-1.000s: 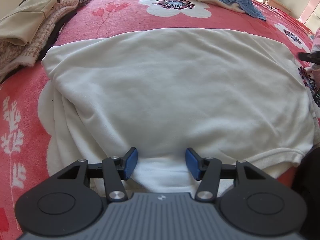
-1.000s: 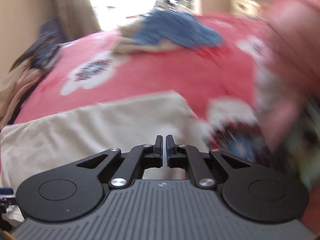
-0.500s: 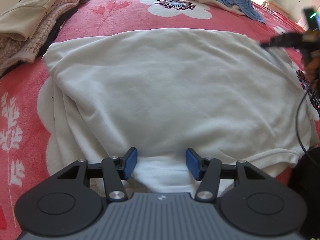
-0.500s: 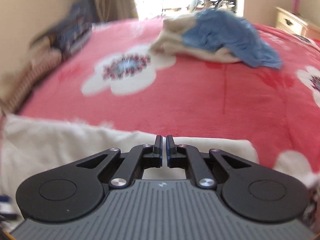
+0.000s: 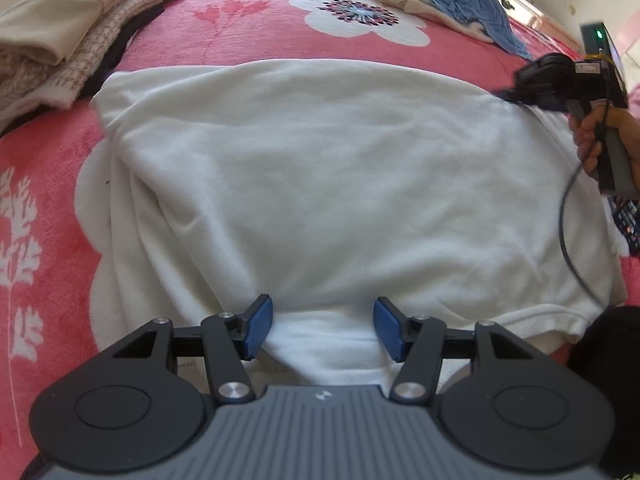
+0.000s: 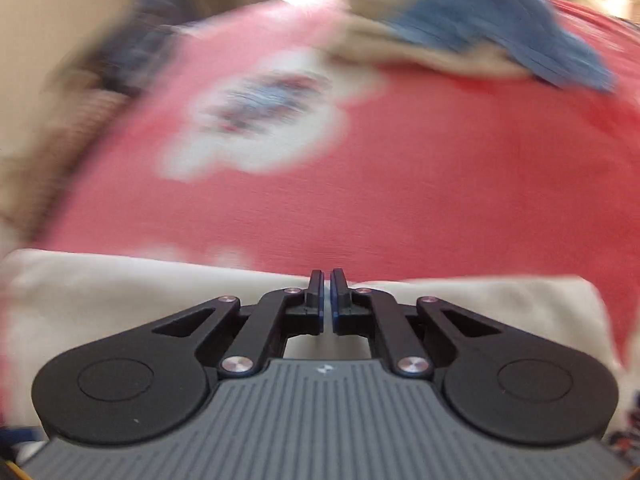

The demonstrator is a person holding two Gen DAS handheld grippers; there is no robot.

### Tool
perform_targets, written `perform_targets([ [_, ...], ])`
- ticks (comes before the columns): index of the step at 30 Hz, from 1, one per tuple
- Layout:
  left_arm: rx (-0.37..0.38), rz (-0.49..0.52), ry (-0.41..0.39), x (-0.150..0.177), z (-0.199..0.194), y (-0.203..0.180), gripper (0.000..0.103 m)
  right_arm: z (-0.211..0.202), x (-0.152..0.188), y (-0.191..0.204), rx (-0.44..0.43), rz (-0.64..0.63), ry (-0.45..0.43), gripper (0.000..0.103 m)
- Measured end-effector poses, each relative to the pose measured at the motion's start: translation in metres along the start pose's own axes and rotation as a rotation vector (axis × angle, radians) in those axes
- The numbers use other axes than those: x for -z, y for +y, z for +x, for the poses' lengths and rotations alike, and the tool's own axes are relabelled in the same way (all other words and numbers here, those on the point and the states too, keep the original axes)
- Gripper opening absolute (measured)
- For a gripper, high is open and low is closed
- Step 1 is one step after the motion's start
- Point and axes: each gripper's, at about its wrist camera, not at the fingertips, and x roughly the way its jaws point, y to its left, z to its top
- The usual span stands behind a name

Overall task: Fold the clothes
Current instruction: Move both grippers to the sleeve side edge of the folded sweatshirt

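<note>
The white garment (image 5: 320, 184), a soft, fleecy piece with a ribbed hem along its near right edge, lies spread flat on the bed; we see it folded over itself, with extra layers bunched in long creases down its left side. Beneath it the red plush blanket (image 5: 248, 24) carries large white flower prints. Our left gripper (image 5: 322, 330) hovers at the garment's near edge, its blue pads (image 5: 256, 330) spread wide apart with white cloth between them but not pinched. Our right gripper (image 6: 326, 300) has its fingers drawn together with only a thin slit between; the wrist view is blurred, and we cannot tell whether it touches the cloth just below it. In the left view a hand (image 5: 600, 136) grips its handle near the garment's far right corner, a black cable (image 5: 568, 232) trailing over the fabric. A stack of folded beige and knitted clothes (image 5: 60, 40) sits at the far left, and a blue and cream heap (image 5: 452, 8) lies beyond.
</note>
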Motion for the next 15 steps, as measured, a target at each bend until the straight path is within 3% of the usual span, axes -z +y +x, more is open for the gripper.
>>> perform_targets([
  [1, 0.008, -0.013, -0.002, 0.000, 0.000, 0.002, 0.057, -0.005, -0.004, -0.008, 0.078, 0.092, -0.021, 0.000],
  [3, 0.026, -0.043, -0.002, 0.000, 0.000, 0.007, 0.057, -0.023, -0.008, -0.002, 0.117, 0.144, -0.091, 0.006],
  [5, 0.049, -0.074, -0.002, 0.000, -0.001, 0.013, 0.057, -0.034, -0.009, 0.031, 0.002, 0.082, -0.082, 0.006],
  [11, 0.121, -0.178, 0.008, 0.004, -0.004, 0.036, 0.057, -0.024, 0.026, 0.185, -0.493, -0.357, 0.102, 0.006],
  [13, 0.146, -0.202, 0.011, 0.006, -0.004, 0.043, 0.057, -0.002, 0.038, 0.226, -0.549, -0.427, 0.158, 0.006],
  [15, 0.168, -0.217, 0.016, 0.006, -0.003, 0.048, 0.057, 0.002, 0.037, 0.241, -0.536, -0.431, 0.168, 0.004],
])
